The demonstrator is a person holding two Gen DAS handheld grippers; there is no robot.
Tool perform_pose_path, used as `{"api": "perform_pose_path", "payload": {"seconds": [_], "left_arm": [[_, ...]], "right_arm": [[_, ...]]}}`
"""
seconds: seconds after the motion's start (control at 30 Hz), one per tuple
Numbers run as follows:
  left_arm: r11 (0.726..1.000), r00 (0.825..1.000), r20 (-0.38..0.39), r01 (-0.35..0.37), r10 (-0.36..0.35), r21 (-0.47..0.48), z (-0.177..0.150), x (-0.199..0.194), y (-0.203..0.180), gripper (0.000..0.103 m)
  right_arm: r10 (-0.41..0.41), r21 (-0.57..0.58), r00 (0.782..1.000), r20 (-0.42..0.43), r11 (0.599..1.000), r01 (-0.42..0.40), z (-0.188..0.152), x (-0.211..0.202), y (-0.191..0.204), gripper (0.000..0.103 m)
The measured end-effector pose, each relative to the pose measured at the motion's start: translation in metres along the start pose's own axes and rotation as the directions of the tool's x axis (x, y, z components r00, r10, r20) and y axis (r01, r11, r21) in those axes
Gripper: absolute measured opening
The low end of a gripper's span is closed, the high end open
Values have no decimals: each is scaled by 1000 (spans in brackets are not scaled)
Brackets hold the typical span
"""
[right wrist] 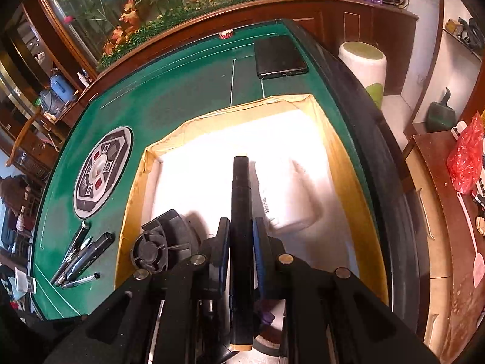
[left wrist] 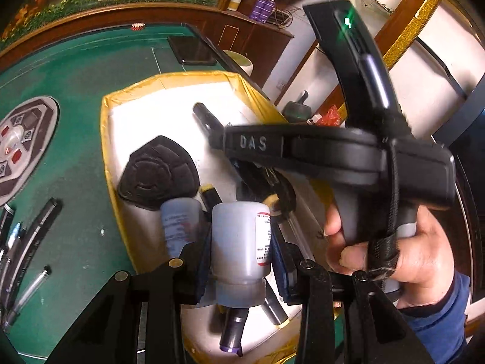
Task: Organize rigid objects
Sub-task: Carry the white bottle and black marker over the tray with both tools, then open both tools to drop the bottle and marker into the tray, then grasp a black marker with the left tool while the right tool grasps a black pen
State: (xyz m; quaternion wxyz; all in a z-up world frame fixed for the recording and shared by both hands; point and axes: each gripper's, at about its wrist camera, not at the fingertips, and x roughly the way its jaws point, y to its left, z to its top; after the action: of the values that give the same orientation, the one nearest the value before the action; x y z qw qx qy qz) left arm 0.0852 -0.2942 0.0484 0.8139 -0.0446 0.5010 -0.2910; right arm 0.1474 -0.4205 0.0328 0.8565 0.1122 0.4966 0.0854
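Rigid objects, two of them in hand right now, both over the white tray with the yellow rim (right wrist: 348, 139) on the green table (left wrist: 75, 91).

Left gripper (left wrist: 239, 251) pinching a small white bottle (left wrist: 239, 236), cap end toward the camera, pads pressed on its sides. Held low above the tray's near end, probably so it can go down next to the other white bottle (left wrist: 178, 224) sitting there, just in front of the black domed piece (left wrist: 157, 171). Like with like, seems to be the idea.

Right gripper (right wrist: 241, 236) squeezed nearly together on a long black marker (right wrist: 241, 227), gripped around mid-length so it sticks out straight ahead along the fingers and does not swing. Pointing down into the open middle of the tray, plenty of bare white floor there. Also visible from the left wrist view, crossing over the tray with a hand (left wrist: 403, 248) on the handle.

A bunch of loose pens (right wrist: 81, 257) lying on the table left of the tray, not yet collected. Dark tablet (right wrist: 279, 56) at the far edge, well apart from everything.

Rough guess: partway through, tray filling up, pens next. Worth watching the two grippers crowding each other over the same corner.
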Motion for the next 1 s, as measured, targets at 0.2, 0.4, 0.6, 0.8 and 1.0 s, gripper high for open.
{"api": "perform_pose_path", "payload": {"seconds": [0.2,0.4,0.6,0.8,1.0], "left_arm": [[1000,1000,6,11,-11,-17,-3,0,4,37],[999,999,16,41,-41,-2,-8,-16,4,39],[997,997,36,69,-70,22,-22,-40,8,39],[998,996,74,55,-57,34,-46,-67,24,39],[999,991,136,-16,9,50,-71,-103,54,39]], "right_arm": [[10,-4,1000,9,1000,-10,1,-6,0,15],[32,1,998,58,999,-32,-8,-30,2,15],[124,11,977,174,992,-128,-40,-78,16,27],[204,-3,955,216,978,-208,-71,-95,40,31],[254,-42,947,198,967,-250,-87,-94,75,31]]}}
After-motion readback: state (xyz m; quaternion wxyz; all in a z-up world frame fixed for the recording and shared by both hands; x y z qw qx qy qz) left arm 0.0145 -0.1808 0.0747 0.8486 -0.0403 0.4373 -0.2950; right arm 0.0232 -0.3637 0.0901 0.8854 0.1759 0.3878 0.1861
